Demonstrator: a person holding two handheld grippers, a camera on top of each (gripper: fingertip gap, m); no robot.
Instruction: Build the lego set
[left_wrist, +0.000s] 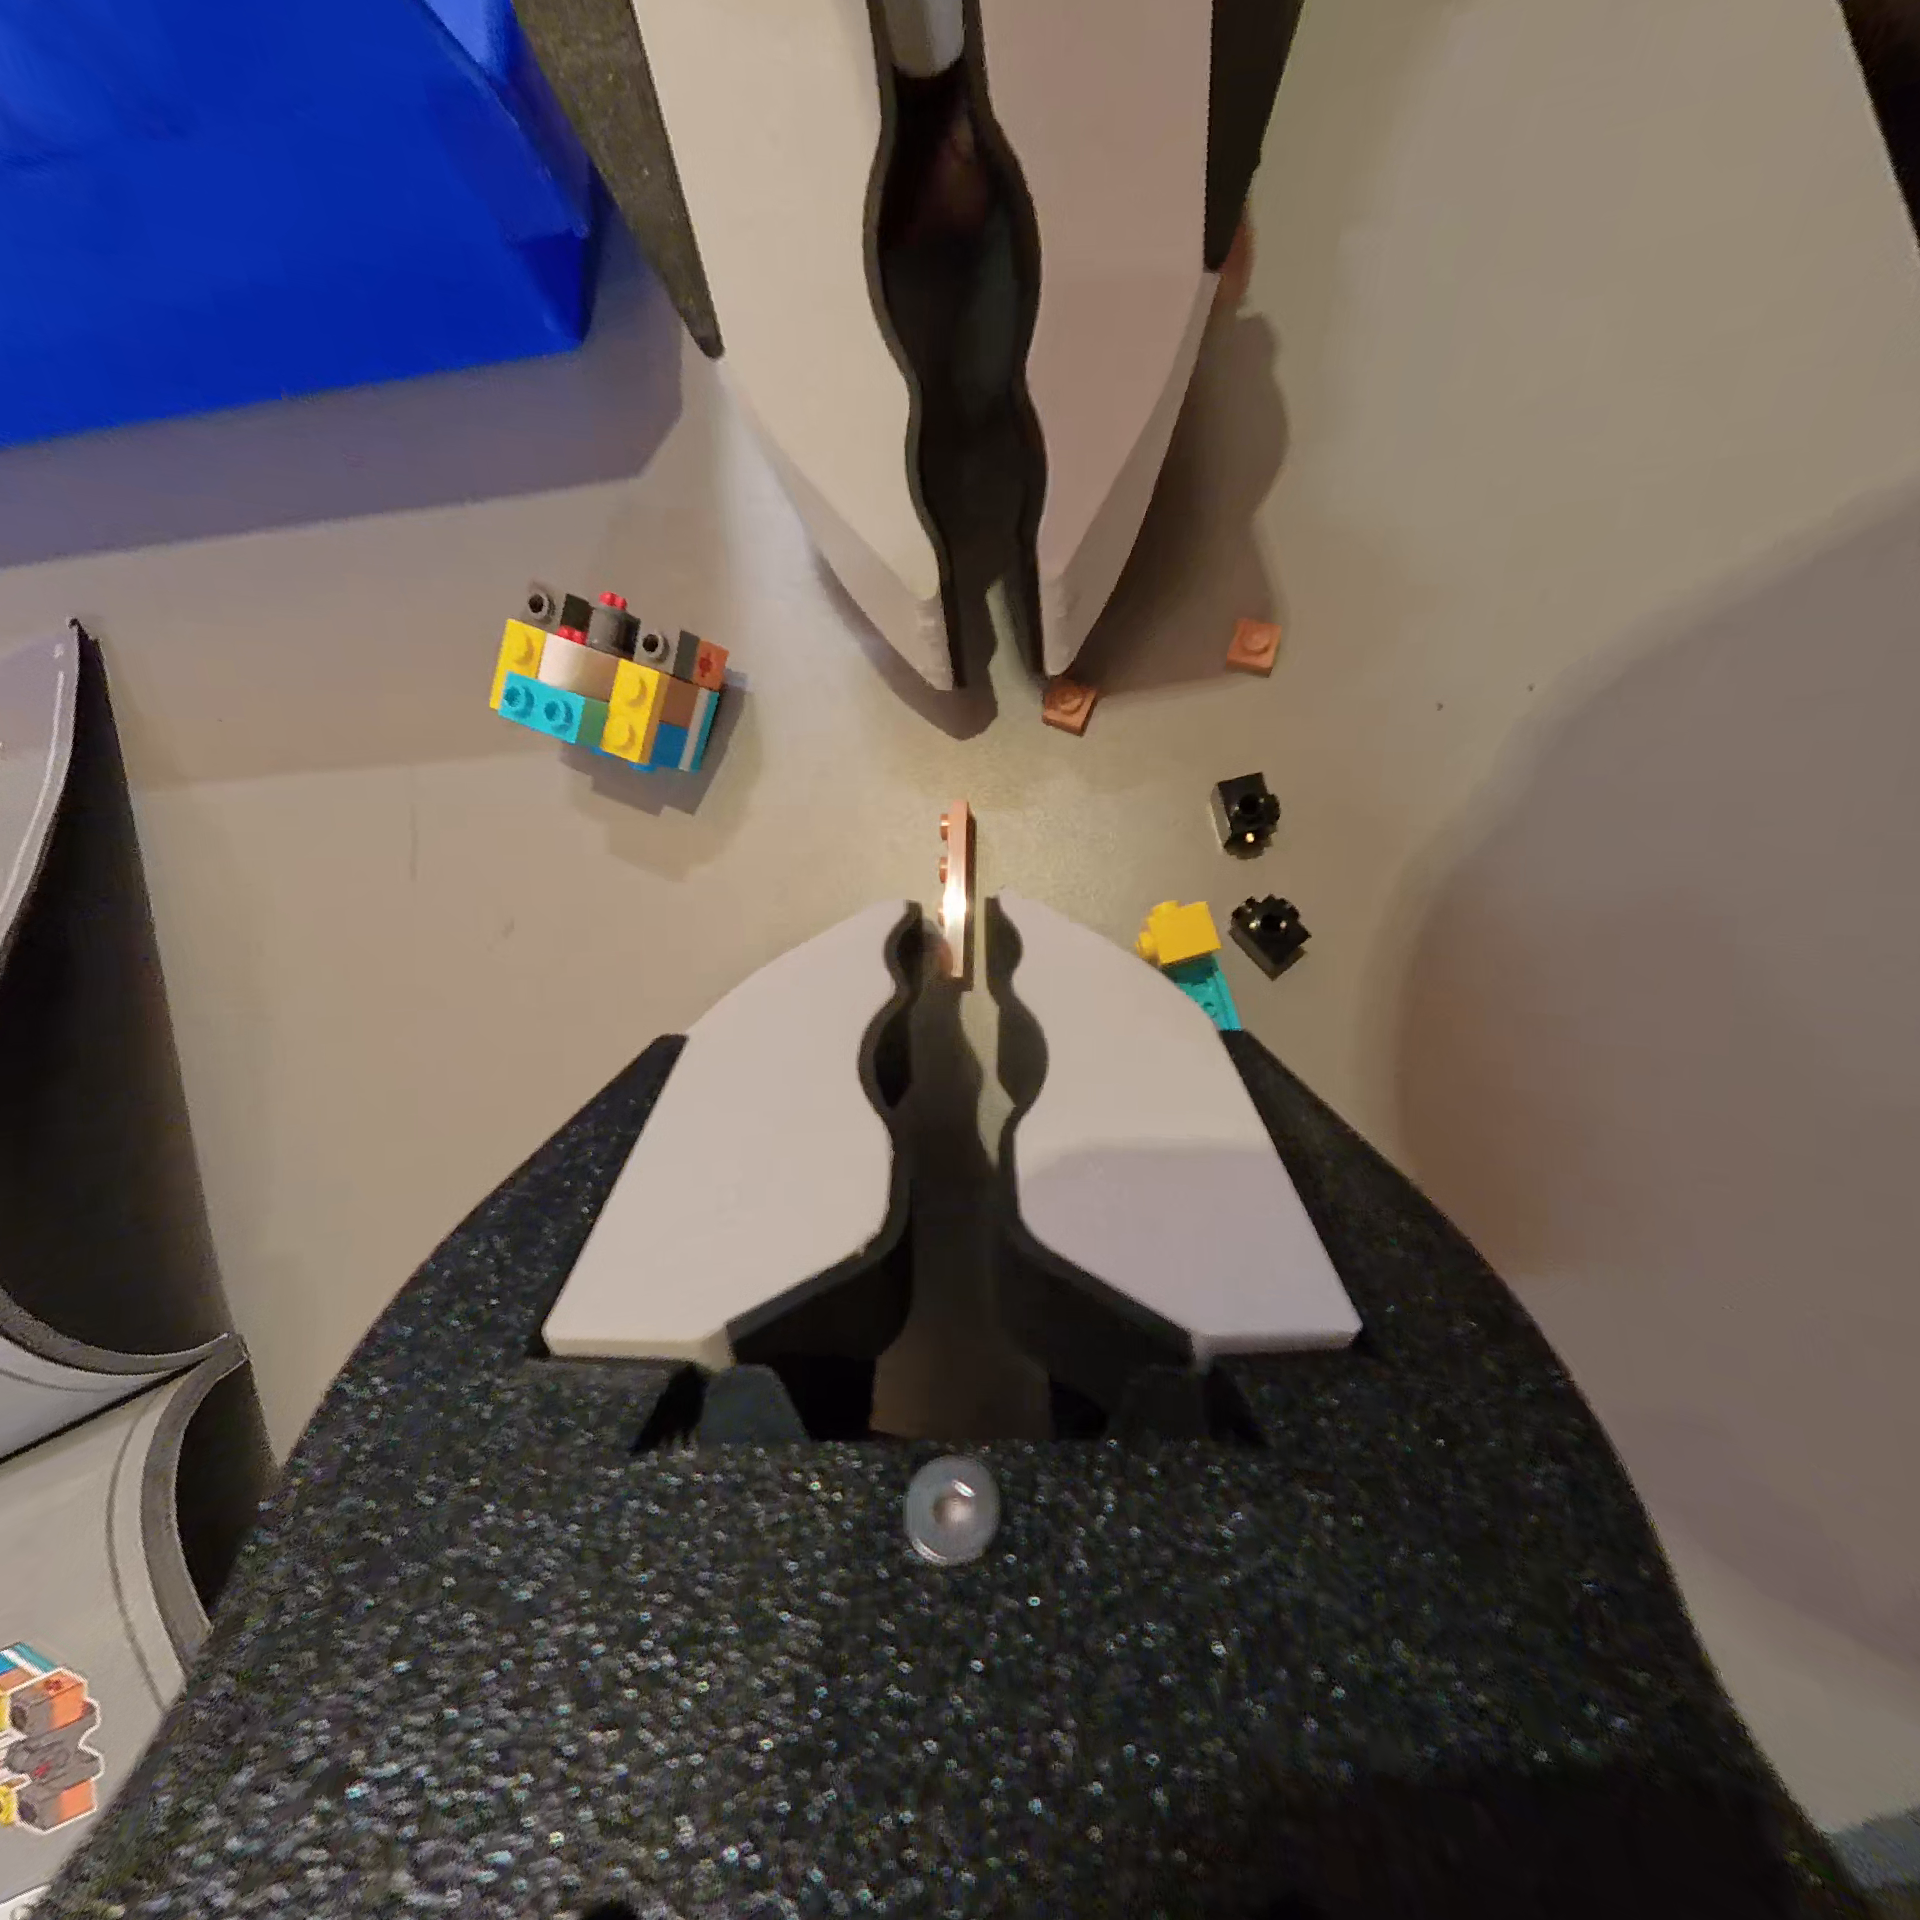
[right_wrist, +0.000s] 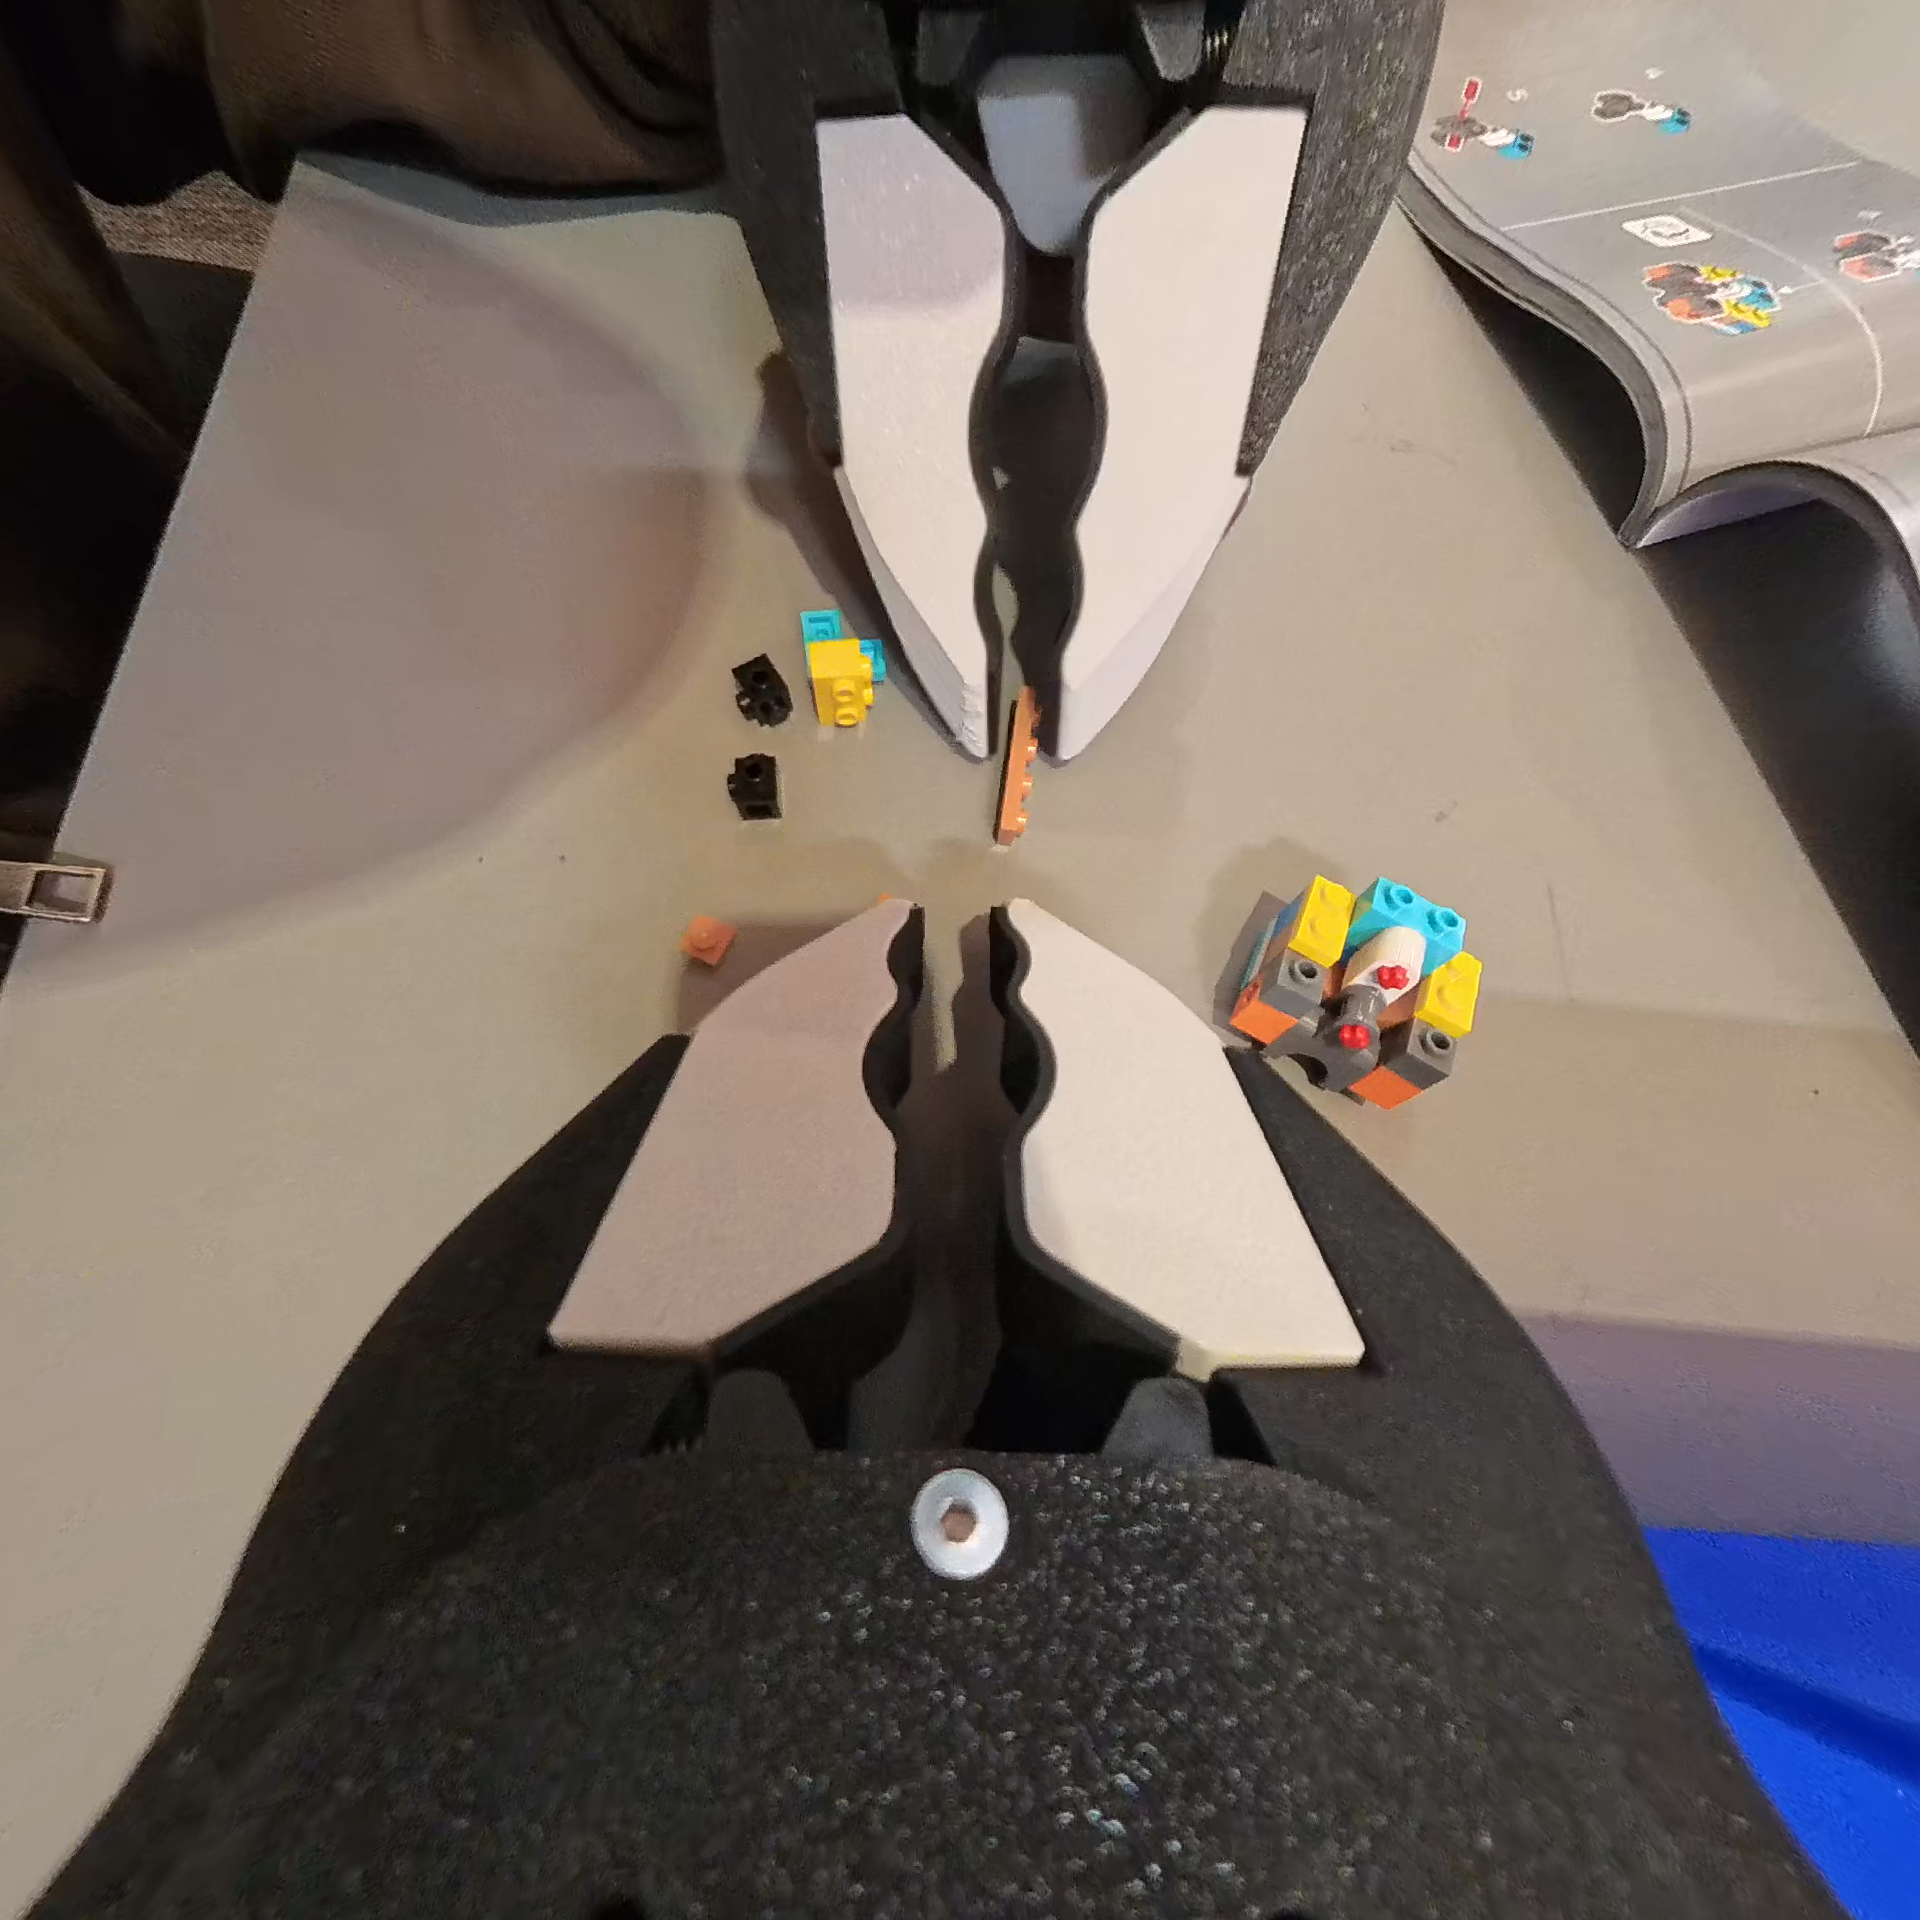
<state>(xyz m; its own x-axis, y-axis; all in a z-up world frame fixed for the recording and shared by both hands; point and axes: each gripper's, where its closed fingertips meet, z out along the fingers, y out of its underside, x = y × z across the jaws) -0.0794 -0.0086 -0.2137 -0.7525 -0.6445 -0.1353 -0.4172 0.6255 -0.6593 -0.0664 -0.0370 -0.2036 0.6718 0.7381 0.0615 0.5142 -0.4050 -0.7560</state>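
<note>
Orange thin studded lego plate (left_wrist: 957, 894) clamped on edge in left gripper (left_wrist: 957, 914), right gripper (right_wrist: 956, 914) facing it, slightly parted and empty, multicoloured part-built lego model (left_wrist: 611, 675) on grey table (left_wrist: 364, 935).

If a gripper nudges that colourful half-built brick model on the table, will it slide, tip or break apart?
The colourful half-built brick model looks squat and sits flat on the smooth grey table, so it would probably slide rather than tip. Its small red-tipped grey piece sticks out and might pop off if pushed there.
</note>
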